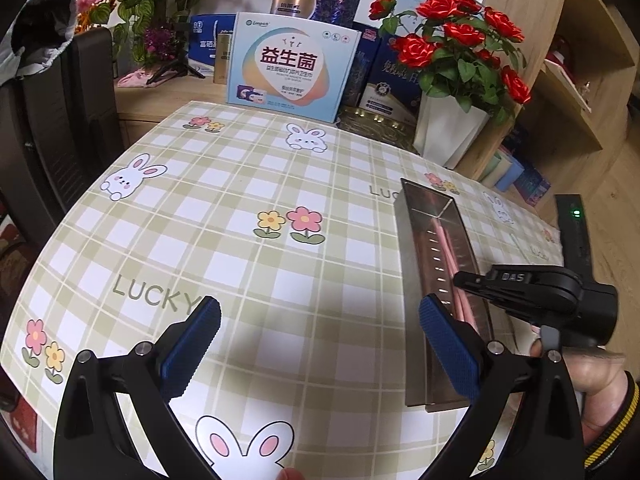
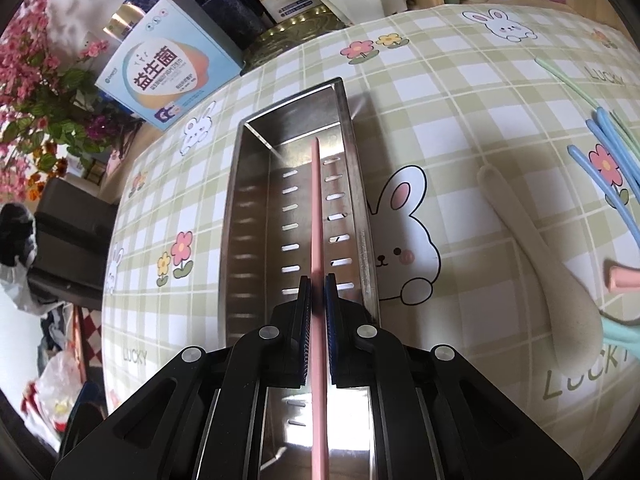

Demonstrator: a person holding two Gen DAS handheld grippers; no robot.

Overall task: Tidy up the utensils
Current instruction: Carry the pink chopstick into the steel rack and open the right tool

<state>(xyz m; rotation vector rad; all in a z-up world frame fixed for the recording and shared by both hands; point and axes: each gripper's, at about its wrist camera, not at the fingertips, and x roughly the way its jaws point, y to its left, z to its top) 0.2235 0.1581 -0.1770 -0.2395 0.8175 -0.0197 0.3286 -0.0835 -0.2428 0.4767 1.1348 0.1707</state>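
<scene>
The tablecloth [image 1: 248, 264] reads "LUCKY". A blue box [image 1: 290, 66] shows "益生菌" and "Longrich". The right gripper [image 1: 460, 280] body bears "DAS".

A long shiny metal tray [image 2: 240, 184] holds a pink chopstick [image 2: 317, 200] lengthwise; blue chopsticks [image 2: 600, 160] and a cream spoon [image 2: 532, 240] lie on the table beside it

The desk [image 1: 240, 208] lies bare left of the steel tray [image 1: 436, 264]. Boxes [image 1: 292, 64] and a vase [image 1: 448, 132] apparently block its far edge.
</scene>
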